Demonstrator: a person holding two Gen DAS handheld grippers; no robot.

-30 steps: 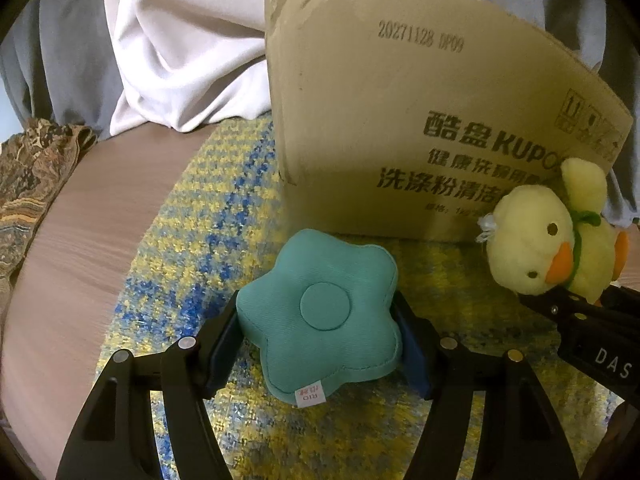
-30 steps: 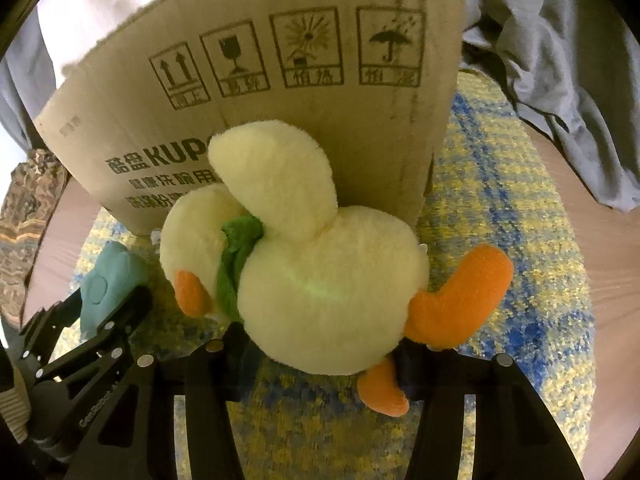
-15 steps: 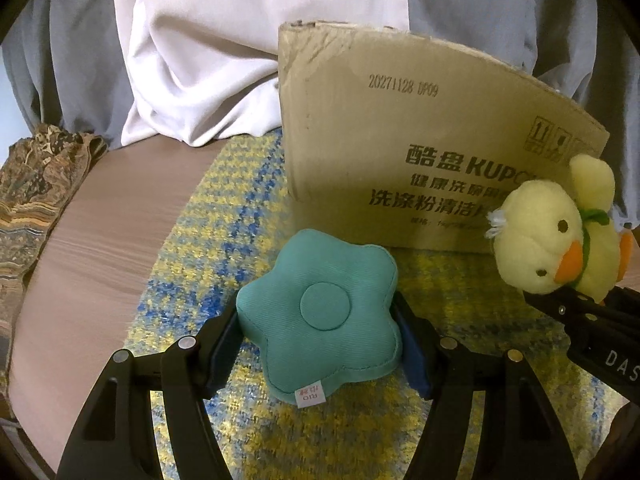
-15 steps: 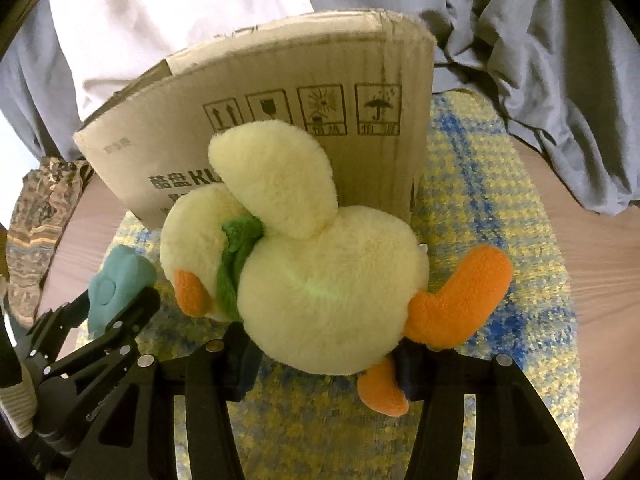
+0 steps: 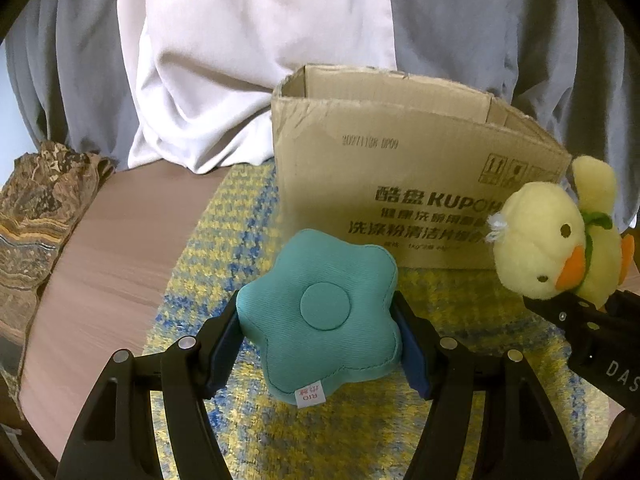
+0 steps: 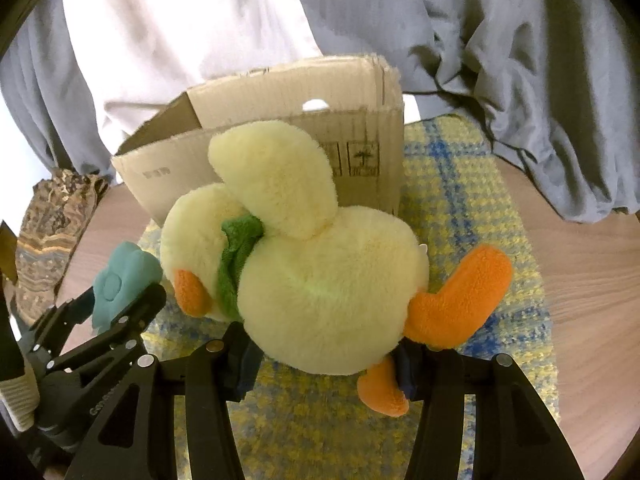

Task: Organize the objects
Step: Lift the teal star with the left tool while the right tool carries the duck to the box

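Both claws, tilted downward, grip plush toys point(image 5: 320, 316).

The box point(image 5: 400, 184) carries most of the print on its near face. Toward its upper left a stamped code reads "20271128 DP09". Lower right of that stands the brand "酷盘 KUPO", cut off by the duck point(image 5: 560, 240), with two smaller lines of Chinese print beneath it, too blurred to read surely. At the box's upper right corner sit handling signs: up-arrows and a fragile glass; the right wrist view shows an umbrella sign. The star point(image 5: 320, 316) has a small white tag with red "RIO". The right gripper point(image 5: 608, 360) body bears "DAS".
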